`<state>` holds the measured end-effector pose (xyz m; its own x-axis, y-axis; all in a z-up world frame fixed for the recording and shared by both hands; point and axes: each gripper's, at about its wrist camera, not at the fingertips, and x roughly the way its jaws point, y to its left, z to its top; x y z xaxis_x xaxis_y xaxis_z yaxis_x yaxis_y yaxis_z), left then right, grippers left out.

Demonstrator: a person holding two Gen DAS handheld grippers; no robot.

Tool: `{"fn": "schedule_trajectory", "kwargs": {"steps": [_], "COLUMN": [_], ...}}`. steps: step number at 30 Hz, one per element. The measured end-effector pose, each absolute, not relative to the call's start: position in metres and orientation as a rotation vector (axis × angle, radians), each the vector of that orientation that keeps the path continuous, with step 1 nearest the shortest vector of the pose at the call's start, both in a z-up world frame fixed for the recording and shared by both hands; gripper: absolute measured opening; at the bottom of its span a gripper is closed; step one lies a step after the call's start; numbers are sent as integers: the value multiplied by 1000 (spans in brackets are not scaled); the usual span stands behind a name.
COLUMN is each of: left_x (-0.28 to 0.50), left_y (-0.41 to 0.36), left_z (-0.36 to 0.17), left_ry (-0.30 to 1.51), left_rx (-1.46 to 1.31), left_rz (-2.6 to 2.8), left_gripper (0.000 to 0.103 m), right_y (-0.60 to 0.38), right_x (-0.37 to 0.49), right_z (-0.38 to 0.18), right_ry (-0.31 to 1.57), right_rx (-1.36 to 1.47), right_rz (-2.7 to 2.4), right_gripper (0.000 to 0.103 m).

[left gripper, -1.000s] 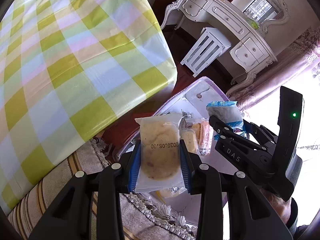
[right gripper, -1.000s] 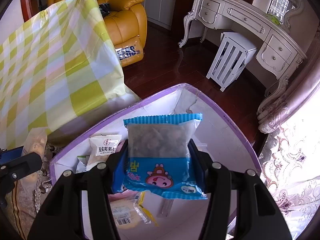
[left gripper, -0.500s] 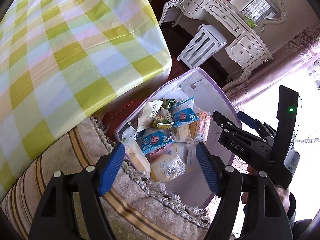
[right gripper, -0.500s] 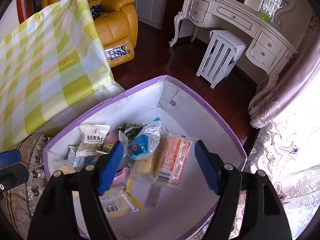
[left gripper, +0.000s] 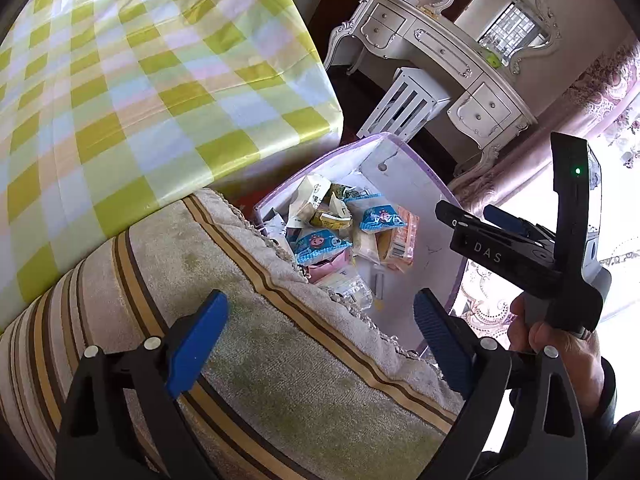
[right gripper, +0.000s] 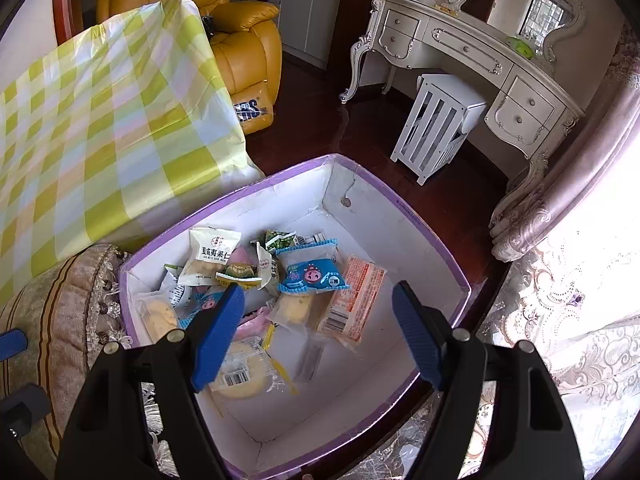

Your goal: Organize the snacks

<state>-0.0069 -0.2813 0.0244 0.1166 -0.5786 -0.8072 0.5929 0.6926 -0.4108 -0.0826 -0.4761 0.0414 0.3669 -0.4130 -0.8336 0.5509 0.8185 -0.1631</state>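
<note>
A white box with a purple rim (right gripper: 400,208) stands on the floor and holds several snack packets. Among them are a blue packet with a pig face (right gripper: 312,274), an orange-red packet (right gripper: 356,300), a white packet with dark lettering (right gripper: 212,256) and a round yellow cake in clear wrap (right gripper: 244,372). My right gripper (right gripper: 318,290) hovers open above the box with nothing between its blue pads. My left gripper (left gripper: 320,300) is above a striped cushion; its jaws are opening wide and are empty. The box (left gripper: 404,152) lies beyond it, with blue packets (left gripper: 320,242) on top.
The striped cushion (left gripper: 260,360) borders the box on the left. A table with a yellow-checked cloth (left gripper: 120,100) stands beside it. Behind are a white dressing table (right gripper: 460,52), a white slatted stool (right gripper: 436,124) and a yellow armchair (right gripper: 240,48). A lace curtain (right gripper: 580,320) hangs at right.
The left gripper released a pale biscuit packet and the right a blue packet; both now lie in the box. Both grippers opened and drew back and up, the left over the cushion.
</note>
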Motion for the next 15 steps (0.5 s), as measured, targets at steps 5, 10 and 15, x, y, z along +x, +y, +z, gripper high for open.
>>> {"fn": "schedule_trajectory", "kwargs": {"steps": [5, 10, 15], "left_x": [-7, -5, -5], "left_y": [-287, -288, -290], "left_z": [19, 18, 17], "left_ry": [1189, 1194, 1204], "left_rx": [42, 33, 34], "left_rz": [-853, -838, -822], "left_gripper": [99, 99, 99], "right_y": [-472, -470, -471], "right_x": [-88, -89, -89], "right_z": [44, 43, 43], "right_ry": [1015, 1017, 1015], "right_rx": [139, 139, 141], "right_rz": [-633, -629, -626], "right_gripper": [76, 76, 76]}}
